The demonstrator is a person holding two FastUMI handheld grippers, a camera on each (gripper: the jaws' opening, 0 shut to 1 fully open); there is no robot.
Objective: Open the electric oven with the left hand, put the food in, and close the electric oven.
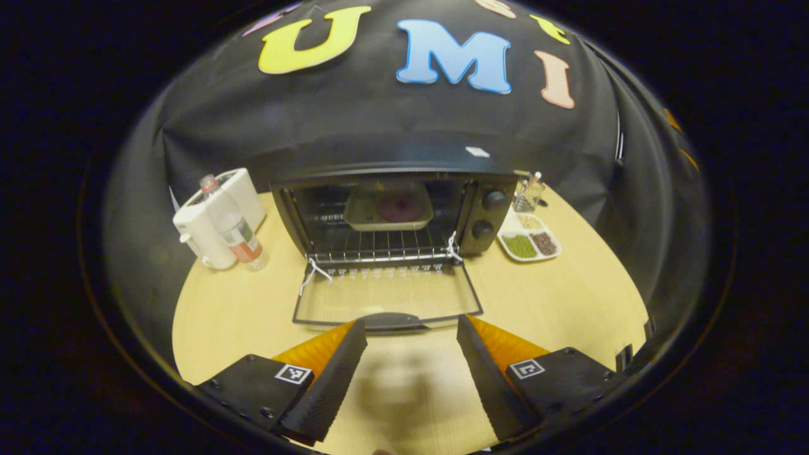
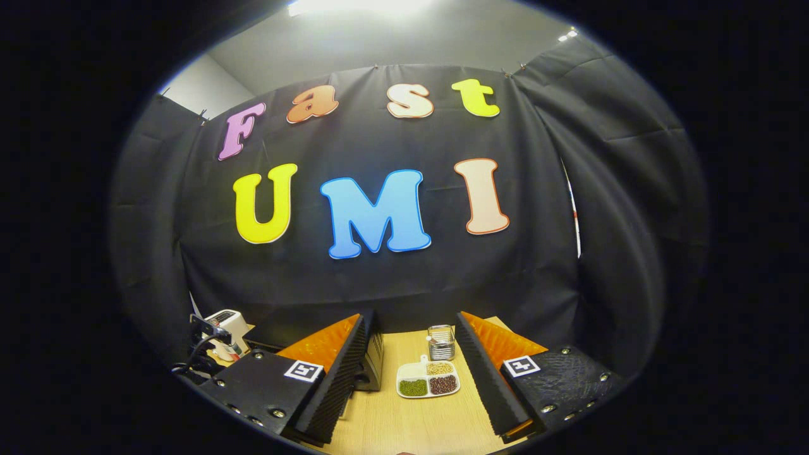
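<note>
Pale wooden tabletop (image 1: 556, 303) is taking up the lower part of the left gripper view, with black cloth hanging all around behind it. Sitting at the back middle is a black electric toaster oven (image 1: 392, 215), and its glass door (image 1: 387, 302) is lying folded all the way down, flat toward the camera, with the dark handle (image 1: 392, 320) at the near edge. Inside, on the wire rack (image 1: 379, 243), a pale square tray with a dark round piece of food (image 1: 399, 207) is resting toward the back. Two black knobs (image 1: 488, 215) are stacked on the oven's right panel.

Off to the oven's left, a white boxy appliance (image 1: 208, 221) is standing with a clear plastic bottle (image 1: 232, 224) just in front of it. On the other side, a white divided dish of green, brown and tan grains (image 1: 529, 239) is sitting near the oven, and a small glass holder (image 1: 526, 194) is standing just behind it.

Left gripper (image 1: 411, 335) is hovering just in front of the door handle, fingers spread wide and holding nothing, not touching the handle as far as I can tell.

Over in the right gripper view, the right gripper (image 2: 414, 328) is also sitting spread apart and empty, pointing mostly at the cloth wall, with the divided dish (image 2: 428, 379) and glass holder (image 2: 441, 342) showing between its fingers.
</note>
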